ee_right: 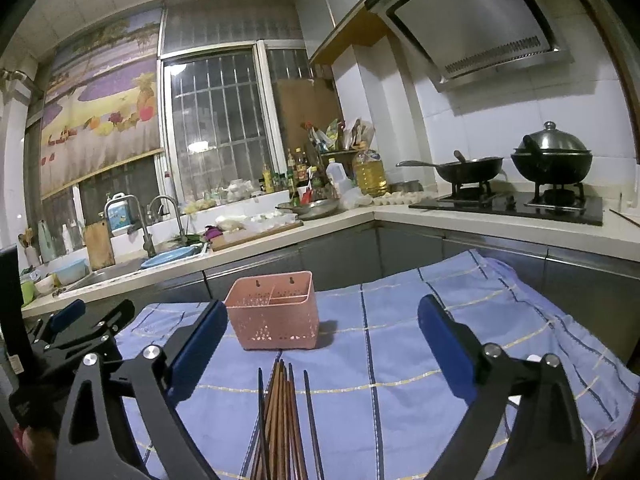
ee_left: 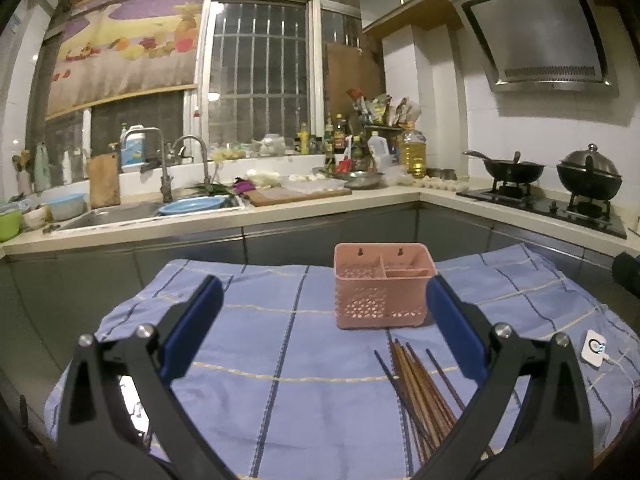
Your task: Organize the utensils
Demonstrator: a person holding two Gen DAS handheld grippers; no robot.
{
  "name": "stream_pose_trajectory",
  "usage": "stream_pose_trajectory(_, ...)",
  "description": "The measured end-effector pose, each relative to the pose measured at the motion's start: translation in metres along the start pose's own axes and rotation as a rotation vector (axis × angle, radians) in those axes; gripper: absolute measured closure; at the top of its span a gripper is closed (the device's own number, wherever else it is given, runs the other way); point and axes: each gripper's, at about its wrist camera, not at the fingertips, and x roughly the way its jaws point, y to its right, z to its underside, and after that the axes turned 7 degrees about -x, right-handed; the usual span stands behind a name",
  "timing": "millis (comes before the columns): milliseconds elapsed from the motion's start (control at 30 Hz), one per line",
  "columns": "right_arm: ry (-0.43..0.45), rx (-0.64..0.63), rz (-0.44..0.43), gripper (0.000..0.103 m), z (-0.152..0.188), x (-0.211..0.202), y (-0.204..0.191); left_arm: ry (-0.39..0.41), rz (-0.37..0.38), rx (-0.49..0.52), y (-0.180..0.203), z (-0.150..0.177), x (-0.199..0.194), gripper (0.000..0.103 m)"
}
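Both tongs, left (ee_left: 324, 312) and right (ee_right: 322, 344), hang wide open and empty; chopsticks (ee_right: 280, 420) lie bunched at the table's (ee_right: 440, 360) near edge, basket (ee_right: 276, 312) behind; a grab may scatter them off

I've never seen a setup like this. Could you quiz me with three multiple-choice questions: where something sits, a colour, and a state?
1. Where do the chopsticks lie?
A. inside the holder
B. on the blue cloth, in front of the holder
C. in the sink

2. What colour is the utensil holder?
A. pink
B. green
C. white

3. How does the right gripper stand?
A. shut on chopsticks
B. open, holding nothing
C. shut on the holder

Answers: 1 B, the bundle rests on the checked tablecloth near the holder. 2 A, its perforated walls are pink. 3 B, its blue fingers are spread wide apart.
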Motion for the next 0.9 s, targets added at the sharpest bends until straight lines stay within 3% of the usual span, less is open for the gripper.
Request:
stream_pose_trajectory(233,-0.033,-0.002,-0.007,0.013,0.006,0.007,-0.003,-0.024,-0.047,0.015,-0.006,0.005,0.010,0.006)
stream_pose_trajectory(900,-0.066,-0.005,-0.024,0.019,0.011,0.014,-0.003,-0.063,-0.042,0.025,-0.006,0.013,0.019,0.006)
